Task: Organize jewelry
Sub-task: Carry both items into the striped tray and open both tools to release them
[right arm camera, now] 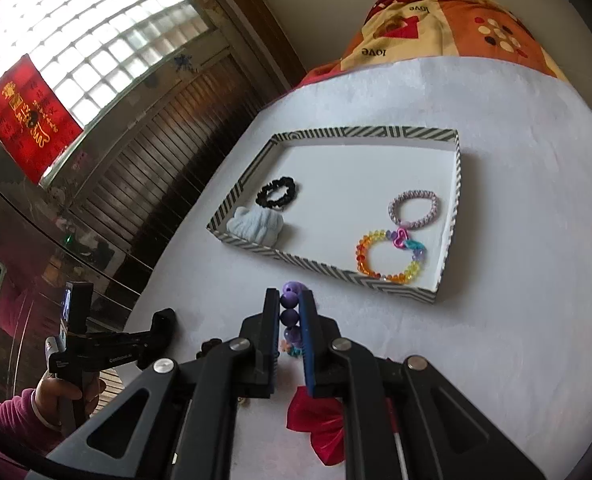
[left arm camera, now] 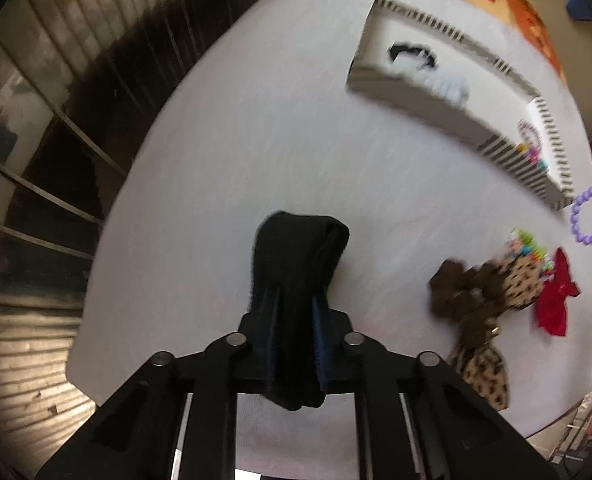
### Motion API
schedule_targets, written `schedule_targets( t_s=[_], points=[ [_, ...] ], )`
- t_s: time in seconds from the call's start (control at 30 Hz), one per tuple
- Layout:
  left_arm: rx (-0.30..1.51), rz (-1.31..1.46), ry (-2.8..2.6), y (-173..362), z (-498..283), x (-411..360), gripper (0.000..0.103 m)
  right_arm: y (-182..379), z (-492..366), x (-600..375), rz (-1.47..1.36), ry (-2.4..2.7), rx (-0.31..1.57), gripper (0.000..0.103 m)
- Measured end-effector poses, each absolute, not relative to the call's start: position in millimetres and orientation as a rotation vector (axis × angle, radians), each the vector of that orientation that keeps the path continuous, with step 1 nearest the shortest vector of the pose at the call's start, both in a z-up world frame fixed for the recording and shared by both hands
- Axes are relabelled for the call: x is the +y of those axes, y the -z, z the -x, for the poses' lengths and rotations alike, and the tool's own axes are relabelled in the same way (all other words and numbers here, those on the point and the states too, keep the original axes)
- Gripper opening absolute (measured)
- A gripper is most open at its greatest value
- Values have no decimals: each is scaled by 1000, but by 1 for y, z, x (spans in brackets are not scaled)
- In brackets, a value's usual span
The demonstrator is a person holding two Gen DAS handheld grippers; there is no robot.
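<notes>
On the left, the left gripper (left arm camera: 296, 292) points almost straight down at the white tabletop (left arm camera: 216, 160), its jaws clamped on a black fabric band (left arm camera: 296, 264) that bulges above the tips, likely gripped so it can be carried to the tray. The striped tray (right arm camera: 240, 184) sits mid-table as the collecting spot, already holding 4 pieces: a black scrunchie (right arm camera: 276, 191), a pale blue scrunchie (right arm camera: 256, 226), a pink bracelet (right arm camera: 414, 208) and a rainbow bead bracelet (right arm camera: 392, 258). Further right, the right gripper (right arm camera: 290, 312) is closed on a purple bead bracelet (right arm camera: 289, 306), held raised short of the tray's near wall. A red bow (right arm camera: 320, 424) and leopard-print pieces (left arm camera: 508, 280) still lie loose on the table.
</notes>
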State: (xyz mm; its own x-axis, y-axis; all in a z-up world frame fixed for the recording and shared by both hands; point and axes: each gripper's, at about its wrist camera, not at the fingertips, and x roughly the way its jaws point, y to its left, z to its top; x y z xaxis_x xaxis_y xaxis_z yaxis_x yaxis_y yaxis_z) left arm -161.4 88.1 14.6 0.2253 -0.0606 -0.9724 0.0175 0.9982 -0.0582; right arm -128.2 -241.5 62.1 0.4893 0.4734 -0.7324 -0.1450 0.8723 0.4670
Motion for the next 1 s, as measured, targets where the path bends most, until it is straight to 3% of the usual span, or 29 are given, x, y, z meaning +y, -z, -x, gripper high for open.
schedule_targets(
  t_s=[0.53, 1.0],
  points=[
    [1155, 41, 228, -78, 67, 6, 3, -78, 84, -253, -360, -324, 959, 10],
    [1142, -36, 230, -63, -45, -49, 3, -55, -8, -268, -347, -266, 1016, 10]
  ],
)
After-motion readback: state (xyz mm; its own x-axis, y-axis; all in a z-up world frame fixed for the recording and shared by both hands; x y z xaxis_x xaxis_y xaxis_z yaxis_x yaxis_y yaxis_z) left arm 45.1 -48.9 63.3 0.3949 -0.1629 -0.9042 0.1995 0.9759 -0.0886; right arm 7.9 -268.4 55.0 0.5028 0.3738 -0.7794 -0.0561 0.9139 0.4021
